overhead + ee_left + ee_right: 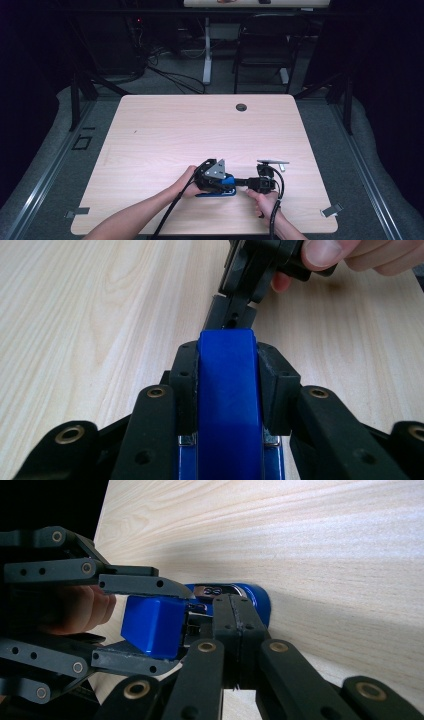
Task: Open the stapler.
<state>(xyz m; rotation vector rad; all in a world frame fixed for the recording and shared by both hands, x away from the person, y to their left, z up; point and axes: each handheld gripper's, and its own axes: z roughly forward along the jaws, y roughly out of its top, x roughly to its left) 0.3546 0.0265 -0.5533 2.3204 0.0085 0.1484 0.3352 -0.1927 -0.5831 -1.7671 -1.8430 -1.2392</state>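
Stapler [220, 187]: lay on the desk [200, 130], near its front edge, right of centre. Left gripper [231, 182]: just left of it, fingers either side of it. Right gripper [245, 182]: just right, tips meeting the stapler's end. Chair [265, 45]: behind the desk.

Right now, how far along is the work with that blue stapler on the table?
Done: the left hand-held gripper has clamped the blue stapler by its sides, down on the wooden table. In hand: the right hand-held gripper, jaws shut, has its tips at the stapler's front end, where the metal part shows. Left: whatever follows at that front end; nothing there looks opened or removed yet.
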